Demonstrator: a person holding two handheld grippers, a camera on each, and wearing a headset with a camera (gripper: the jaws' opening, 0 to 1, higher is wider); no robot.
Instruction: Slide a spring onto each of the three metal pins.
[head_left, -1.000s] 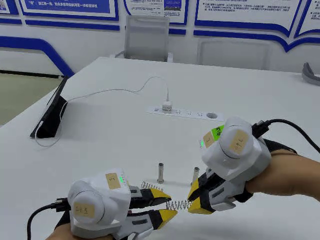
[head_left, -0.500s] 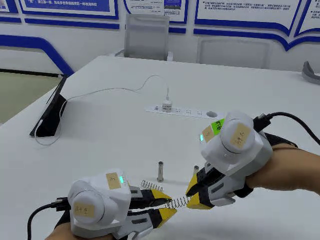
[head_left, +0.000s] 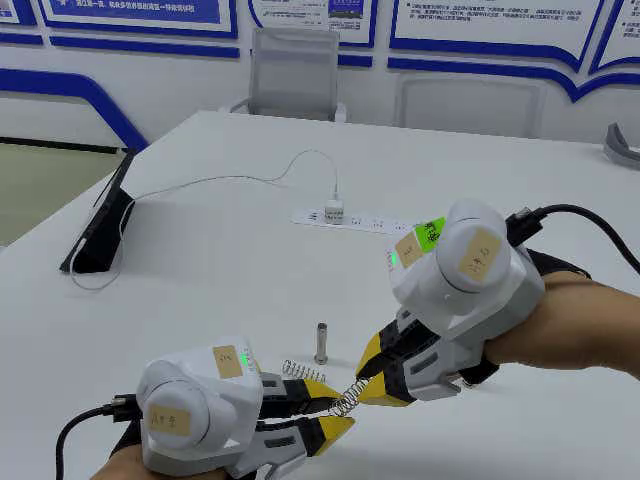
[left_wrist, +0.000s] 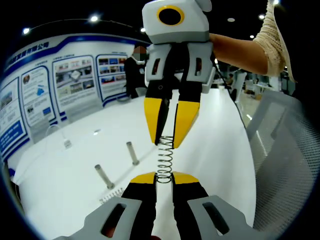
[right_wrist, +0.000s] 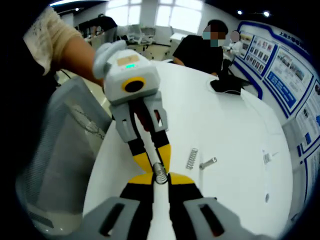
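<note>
The thin coiled steel spring (head_left: 350, 396) hangs just above the white table (head_left: 220, 260), held at both ends. The left gripper (head_left: 343, 408) has its yellow-tipped jaws pinched on the near end. The right gripper (head_left: 363, 380) is clamped on the far end, and the coil looks slightly stretched between them.

Just behind it a short grey metal pin (head_left: 322, 343) stands upright and bare, with a second loose coiled spring (head_left: 297, 371) lying beside its foot. The left gripper view shows two bare pins (left_wrist: 132, 152); where the third stands cannot be told.

The step in hand looks like a hand-over. To do it well, one gripper should let go only once the other grips firmly near one end, leaving the other mouth of the coil free. The coil should then be turned upright, its open mouth centred over the pin's top, and lowered straight down. It should be squeezed lightly, since a hard pinch may flatten the turns and jam them on the pin.
</note>
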